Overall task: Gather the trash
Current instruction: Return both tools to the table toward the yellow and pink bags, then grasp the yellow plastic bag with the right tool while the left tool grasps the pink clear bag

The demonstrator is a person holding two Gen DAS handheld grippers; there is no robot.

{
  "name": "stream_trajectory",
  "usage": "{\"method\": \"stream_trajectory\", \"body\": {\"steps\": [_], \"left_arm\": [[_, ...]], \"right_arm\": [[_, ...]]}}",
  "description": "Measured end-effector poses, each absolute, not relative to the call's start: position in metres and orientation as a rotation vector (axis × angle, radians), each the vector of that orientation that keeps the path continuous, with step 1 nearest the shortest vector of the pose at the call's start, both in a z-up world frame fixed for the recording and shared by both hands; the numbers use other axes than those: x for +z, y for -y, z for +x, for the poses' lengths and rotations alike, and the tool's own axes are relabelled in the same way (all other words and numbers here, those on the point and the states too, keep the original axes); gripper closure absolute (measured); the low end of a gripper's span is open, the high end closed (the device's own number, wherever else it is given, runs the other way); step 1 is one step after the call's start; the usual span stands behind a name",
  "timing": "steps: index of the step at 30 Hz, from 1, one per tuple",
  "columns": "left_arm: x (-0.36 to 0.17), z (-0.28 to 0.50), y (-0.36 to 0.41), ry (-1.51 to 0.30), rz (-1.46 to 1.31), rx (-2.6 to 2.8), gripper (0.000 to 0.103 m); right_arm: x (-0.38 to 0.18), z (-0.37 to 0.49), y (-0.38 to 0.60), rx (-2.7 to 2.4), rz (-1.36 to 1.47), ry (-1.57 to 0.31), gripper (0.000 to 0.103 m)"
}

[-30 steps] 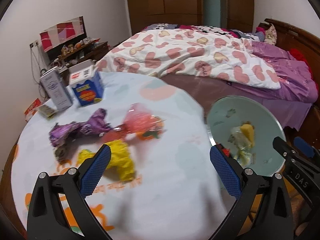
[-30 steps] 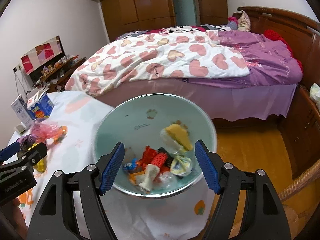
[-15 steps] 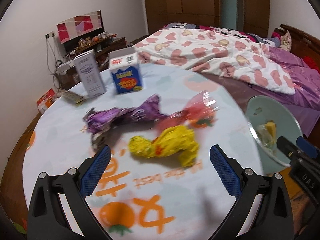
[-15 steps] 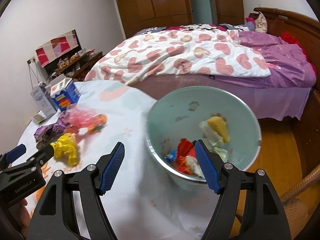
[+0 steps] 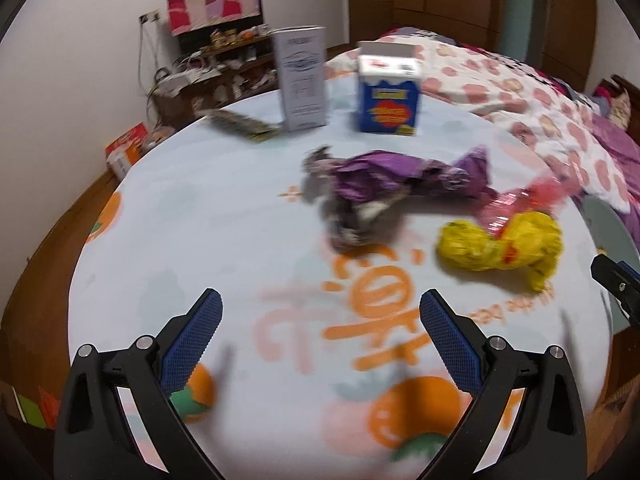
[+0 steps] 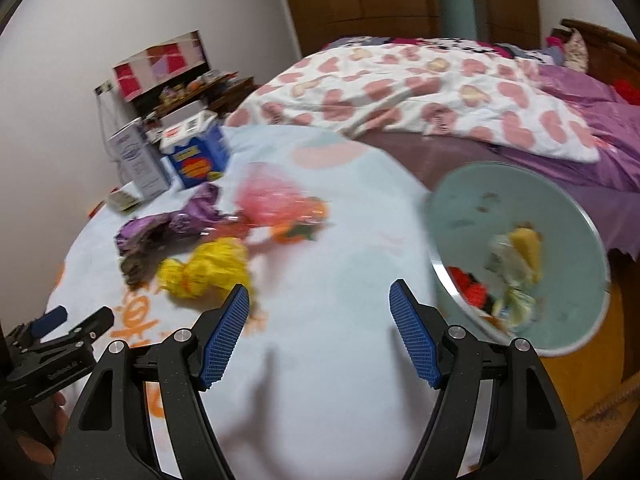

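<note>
Both tongs gape wide with nothing between them: the left gripper (image 5: 320, 322) and right gripper (image 6: 319, 312) hang over a round table (image 5: 200, 216) under a pale orange-printed cloth. Ahead of the left lie a yellow wrapper (image 5: 502, 246), purple wrapper (image 5: 396, 184) and pink wrapper (image 5: 524, 200); beyond stand two cartons (image 5: 389, 98). Right of the right gripper sits the bin (image 6: 560, 332), part filled, with a bed (image 6: 420, 88) behind.

Motion blur smears both views, so print on the blue carton (image 5: 388, 96) and white box (image 5: 302, 80) cannot be read. The bin (image 6: 560, 240) shows only as a sliver at the left view's right edge, and its contents (image 6: 508, 276) are blurred, perhaps wrappers. The grey scrap (image 5: 348, 220) under the purple wrapper (image 5: 400, 180) is too smeared to identify.
</note>
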State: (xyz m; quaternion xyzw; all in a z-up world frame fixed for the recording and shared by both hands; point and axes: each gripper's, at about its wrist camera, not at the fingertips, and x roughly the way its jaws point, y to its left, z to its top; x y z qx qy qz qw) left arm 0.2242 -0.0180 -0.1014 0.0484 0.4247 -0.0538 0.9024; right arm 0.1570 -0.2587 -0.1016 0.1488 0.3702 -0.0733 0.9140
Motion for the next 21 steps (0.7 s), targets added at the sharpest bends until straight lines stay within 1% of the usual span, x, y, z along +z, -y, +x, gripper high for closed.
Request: {"method": "stream_trajectory", "body": {"steps": [2, 6, 9, 10, 11, 12, 13, 14, 17, 21], "left_arm": [[-0.101, 0.227, 0.01, -0.876, 0.088, -0.102, 0.006], [-0.097, 0.234, -0.003, -0.86, 0.069, -0.097, 0.006], [-0.094, 0.238, -0.008, -0.85, 0.072, -0.099, 0.006], [-0.093, 0.238, -0.009, -0.846, 0.073, -0.102, 0.006], [-0.092, 0.239, -0.009, -0.843, 0.075, -0.104, 0.006], [-0.091, 0.24, -0.01, -0.839, 0.08, -0.108, 0.006], [-0.09, 0.241, -0.01, -0.834, 0.085, -0.111, 0.006], [-0.09, 0.242, -0.009, -0.83, 0.089, -0.113, 0.006], [-0.088, 0.247, -0.005, -0.822, 0.094, -0.126, 0.006], [-0.083, 0.246, 0.009, -0.8, 0.107, -0.178, 0.006]], "right_arm": [[-0.102, 0.169, 0.25, -0.12, 0.313, -0.773, 0.025], [-0.107, 0.198, 0.237, -0.053, 0.343, -0.798, 0.024], [-0.119, 0.219, 0.228, -0.014, 0.349, -0.854, 0.024], [-0.122, 0.223, 0.226, -0.001, 0.355, -0.867, 0.03], [-0.126, 0.226, 0.224, 0.019, 0.363, -0.88, 0.044], [-0.128, 0.227, 0.222, 0.037, 0.367, -0.884, 0.049], [-0.129, 0.226, 0.22, 0.046, 0.365, -0.885, 0.051], [-0.128, 0.224, 0.218, 0.063, 0.362, -0.878, 0.054], [-0.124, 0.217, 0.215, 0.101, 0.353, -0.873, 0.057], [-0.114, 0.197, 0.217, 0.148, 0.34, -0.851, 0.057]]}}
